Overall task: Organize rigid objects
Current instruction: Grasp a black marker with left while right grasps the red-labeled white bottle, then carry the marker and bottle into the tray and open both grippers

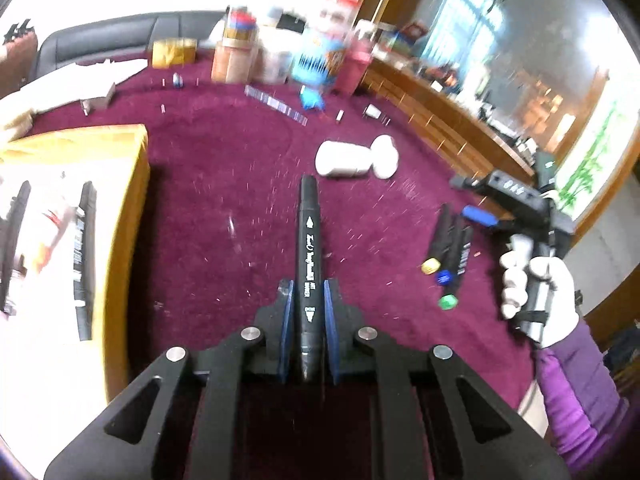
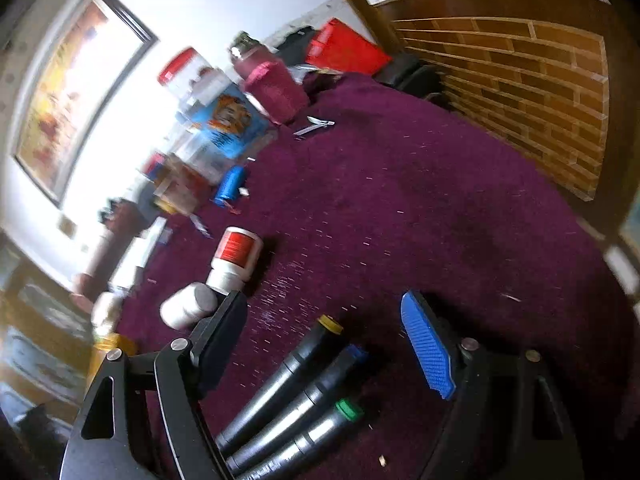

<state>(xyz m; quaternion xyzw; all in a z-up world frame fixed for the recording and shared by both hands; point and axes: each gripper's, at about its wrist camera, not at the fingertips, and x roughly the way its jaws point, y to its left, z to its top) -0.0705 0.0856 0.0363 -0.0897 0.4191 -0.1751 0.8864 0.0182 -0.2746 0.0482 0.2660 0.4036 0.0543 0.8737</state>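
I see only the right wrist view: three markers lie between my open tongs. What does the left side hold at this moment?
Observer: The left tongs are shut on a black marker, which points straight forward.
Operator: Where should that marker go?
Observer: Probably into the yellow box on the left. At least two black markers lie in it.
Operator: Do my tongs touch the three markers?
Observer: In the left wrist view the right tongs are open at the far end of the three markers. They seem to touch none, but I cannot be sure.
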